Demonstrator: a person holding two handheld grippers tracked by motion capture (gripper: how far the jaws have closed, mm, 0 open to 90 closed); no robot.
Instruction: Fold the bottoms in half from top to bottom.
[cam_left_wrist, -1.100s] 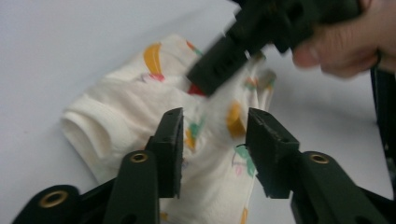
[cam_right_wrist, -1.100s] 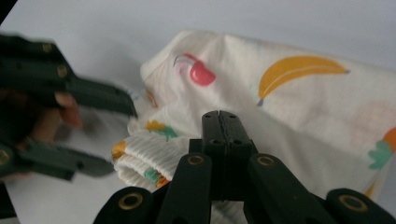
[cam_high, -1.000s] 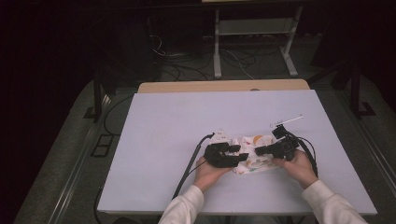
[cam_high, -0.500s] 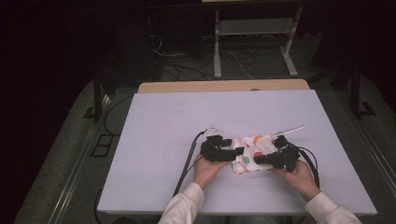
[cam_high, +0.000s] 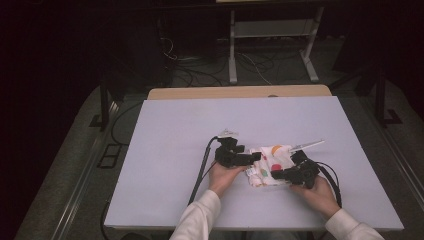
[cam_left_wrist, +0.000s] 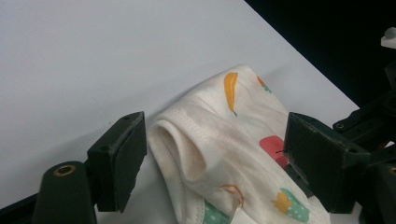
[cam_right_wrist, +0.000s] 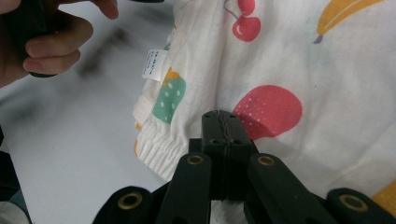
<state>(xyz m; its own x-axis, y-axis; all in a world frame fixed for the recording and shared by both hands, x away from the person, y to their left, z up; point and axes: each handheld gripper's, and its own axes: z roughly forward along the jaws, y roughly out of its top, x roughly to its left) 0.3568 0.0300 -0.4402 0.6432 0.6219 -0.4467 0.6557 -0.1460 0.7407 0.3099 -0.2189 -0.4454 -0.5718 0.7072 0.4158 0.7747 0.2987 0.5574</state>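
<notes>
We see the left hand-held gripper (cam_left_wrist: 212, 154) with its jaws standing wide; they have just been opening, and a rolled fold of the white fruit-print cloth (cam_left_wrist: 233, 140) lies between them, its pads clear of the fabric on both sides. The right hand-held gripper (cam_right_wrist: 226, 126) has its jaws pressed tight together, with the cloth's near edge under their tips; whether fabric is pinched between the pads we cannot tell. From the high view, the cloth (cam_high: 272, 165) lies bunched on the white counter (cam_high: 175, 130), toward the near edge and a little right of the middle, with the left hand-held gripper (cam_high: 252, 158) at its left side and the right hand-held gripper (cam_high: 277, 175) at its near right corner. The left gripper view gives us the rounded hem opening of the fold, which the high view leaves too small to read. The right gripper view adds a small white label (cam_right_wrist: 152, 64) at the cloth's edge, the ribbed hem, and the fingers (cam_right_wrist: 51, 44) of the person's other hand beyond.
</notes>
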